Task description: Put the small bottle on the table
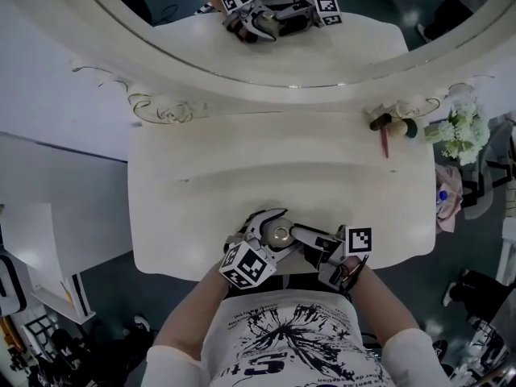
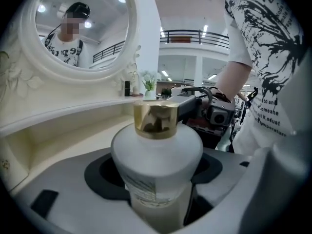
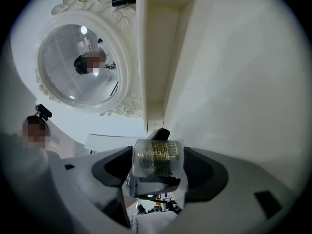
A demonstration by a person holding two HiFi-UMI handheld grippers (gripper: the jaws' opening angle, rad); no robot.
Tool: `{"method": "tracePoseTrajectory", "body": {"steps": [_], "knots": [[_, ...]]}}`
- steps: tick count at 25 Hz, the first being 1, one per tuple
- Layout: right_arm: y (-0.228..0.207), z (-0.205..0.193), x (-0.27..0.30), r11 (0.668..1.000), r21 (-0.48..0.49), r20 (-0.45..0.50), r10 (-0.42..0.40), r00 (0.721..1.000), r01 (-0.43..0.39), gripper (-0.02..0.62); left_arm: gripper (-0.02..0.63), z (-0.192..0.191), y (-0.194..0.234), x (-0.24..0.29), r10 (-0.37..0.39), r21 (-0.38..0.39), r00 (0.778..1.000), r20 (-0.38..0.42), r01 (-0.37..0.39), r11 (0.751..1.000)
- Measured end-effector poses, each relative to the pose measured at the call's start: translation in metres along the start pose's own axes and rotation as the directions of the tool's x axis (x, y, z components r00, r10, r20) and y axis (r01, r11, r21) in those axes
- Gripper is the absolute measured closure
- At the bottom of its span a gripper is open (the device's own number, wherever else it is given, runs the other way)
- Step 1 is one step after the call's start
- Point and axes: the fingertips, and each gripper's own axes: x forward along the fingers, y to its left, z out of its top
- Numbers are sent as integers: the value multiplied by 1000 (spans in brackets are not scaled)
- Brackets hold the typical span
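The small bottle [image 1: 280, 235] is white with a gold cap and is held over the near edge of the cream dressing table [image 1: 242, 176]. My left gripper [image 1: 266, 230] is shut on its white body [image 2: 156, 155], which fills the space between the jaws in the left gripper view. From the right, my right gripper [image 1: 298, 237] reaches in and is shut on the gold cap [image 3: 157, 156]. That cap [image 2: 156, 118] stands upright in the left gripper view. Whether the bottle's base touches the tabletop is hidden.
A large oval mirror [image 1: 266, 31] in a carved frame rises behind the table and reflects both grippers. On the back right shelf lie a dark small item and a reddish stick [image 1: 385, 129]. White flowers [image 1: 459, 131] stand off the table's right end. Floor surrounds the table.
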Motion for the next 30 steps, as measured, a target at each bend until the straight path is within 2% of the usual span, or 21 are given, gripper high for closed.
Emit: {"method": "tracePoseTrajectory", "body": {"steps": [8,14,16,19,21,24,27,30], "knots": [[-3,10,-5,1000,3,75,-29,997,29,253,253,-4,5,8,8,-61,996,-93,-14,998],[-7,6,-11,994,-60,49,-94,994,97,262,253,-10,1,11,43,0,989,-141,-43,999],[-11,4,-16,989,-63,49,-131,990,134,305,253,-15,-2,13,55,48,983,-174,-47,998],[-3,3,-16,993,-76,45,-92,995,95,328,253,-16,-4,15,67,74,981,-183,-54,996],[0,3,-15,994,-75,44,-79,996,82,357,253,-17,-4,15,73,71,980,-185,-61,996],[2,3,-14,995,-68,47,-72,996,76,365,253,-17,-3,16,85,59,977,-195,-75,995],[-8,1,-19,991,-33,44,-131,990,133,367,253,-21,-2,12,104,27,972,-211,-101,995],[-9,1,-20,989,-29,48,-143,989,145,368,253,-25,-1,6,112,8,969,-220,-113,994]]}}
